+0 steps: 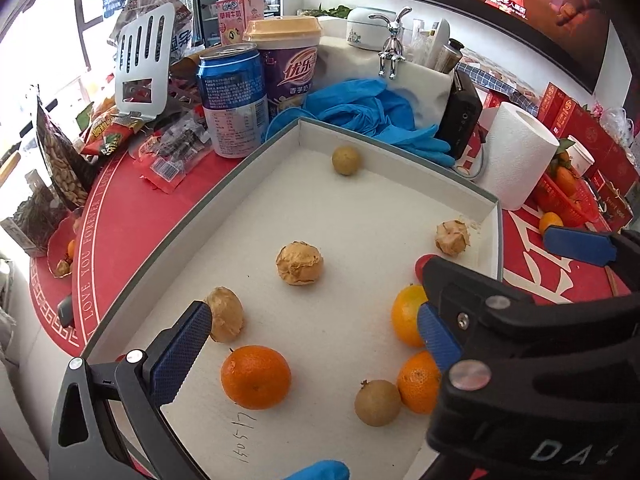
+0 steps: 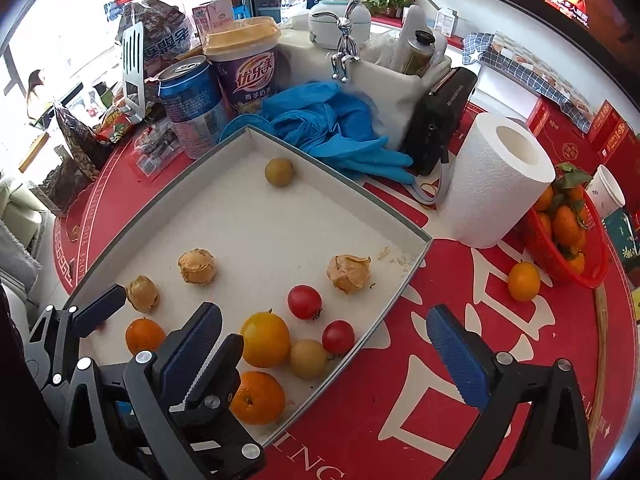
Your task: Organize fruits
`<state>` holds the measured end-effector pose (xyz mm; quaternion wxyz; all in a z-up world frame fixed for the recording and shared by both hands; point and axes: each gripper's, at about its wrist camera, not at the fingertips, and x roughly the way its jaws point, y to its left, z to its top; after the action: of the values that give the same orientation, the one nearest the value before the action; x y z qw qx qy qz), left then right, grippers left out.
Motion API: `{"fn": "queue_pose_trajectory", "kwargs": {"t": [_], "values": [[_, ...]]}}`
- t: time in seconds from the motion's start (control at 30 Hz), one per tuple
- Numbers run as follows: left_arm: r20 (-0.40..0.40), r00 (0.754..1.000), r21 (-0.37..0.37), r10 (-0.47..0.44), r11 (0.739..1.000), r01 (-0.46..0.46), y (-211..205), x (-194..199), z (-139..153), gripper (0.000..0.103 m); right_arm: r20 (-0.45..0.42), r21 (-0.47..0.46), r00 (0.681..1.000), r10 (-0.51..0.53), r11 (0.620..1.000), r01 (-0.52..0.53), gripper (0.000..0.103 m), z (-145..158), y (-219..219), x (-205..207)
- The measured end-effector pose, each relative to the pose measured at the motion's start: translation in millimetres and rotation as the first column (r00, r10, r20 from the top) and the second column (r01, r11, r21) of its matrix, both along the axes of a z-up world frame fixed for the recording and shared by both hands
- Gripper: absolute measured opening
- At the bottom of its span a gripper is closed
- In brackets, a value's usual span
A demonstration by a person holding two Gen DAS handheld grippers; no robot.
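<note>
A shallow white tray (image 2: pixel 352 186) holds the loose fruit. In it are oranges (image 2: pixel 258 396), two cherry tomatoes (image 2: pixel 305 301), smooth longans (image 2: pixel 279 172) and papery husked fruits (image 2: pixel 349 273). My right gripper (image 2: pixel 326 354) hangs open over the tray's near right corner, its right finger out over the red mat. My left gripper (image 1: pixel 310 344) is open above the tray's (image 1: pixel 400 148) near side. An orange (image 1: pixel 256 376) lies just below its gap, untouched, and a husked fruit (image 1: pixel 226 314) sits by its left fingertip. Nothing is held in either gripper.
A lone tangerine (image 2: pixel 523 281) lies on the red mat beside a red basket (image 2: pixel 592 276) of tangerines. A paper roll (image 2: pixel 500 184), blue gloves (image 2: pixel 336 132), a black device (image 2: pixel 436 120), a blue can (image 2: pixel 192 108) and a purple cup (image 2: pixel 248 68) crowd the tray's far side.
</note>
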<state>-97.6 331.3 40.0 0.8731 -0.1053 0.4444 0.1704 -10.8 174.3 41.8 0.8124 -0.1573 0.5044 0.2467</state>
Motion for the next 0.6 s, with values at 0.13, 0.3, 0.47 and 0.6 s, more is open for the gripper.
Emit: {"fn": "queue_pose_trajectory", "kwargs": {"t": [0.13,0.3,0.47,0.6], "values": [[0.004,1.000,0.009,-0.001,1.000,0.001,-1.2,-0.2,0.5,0.103,0.001,-0.014,1.000,-0.002,1.000,0.002,0.103,-2.7,0.5,-0.2],[0.004,1.000,0.014,0.004,1.000,-0.004,-0.9,-0.4,0.4,0.103,0.003,-0.023,1.000,-0.002,1.000,0.002,0.103,-3.7,0.5,-0.8],[0.003,1.000,0.018,0.001,1.000,-0.001,-1.7,0.2,0.0,0.103,0.009,-0.030,1.000,0.001,1.000,-0.001,0.103,-3.7,1.5,-2.0],[0.003,1.000,0.016,-0.003,1.000,0.003,-1.9,0.6,0.2,0.103,0.008,-0.032,1.000,0.002,0.999,-0.002,0.103,-3.9,1.7,-2.8]]}}
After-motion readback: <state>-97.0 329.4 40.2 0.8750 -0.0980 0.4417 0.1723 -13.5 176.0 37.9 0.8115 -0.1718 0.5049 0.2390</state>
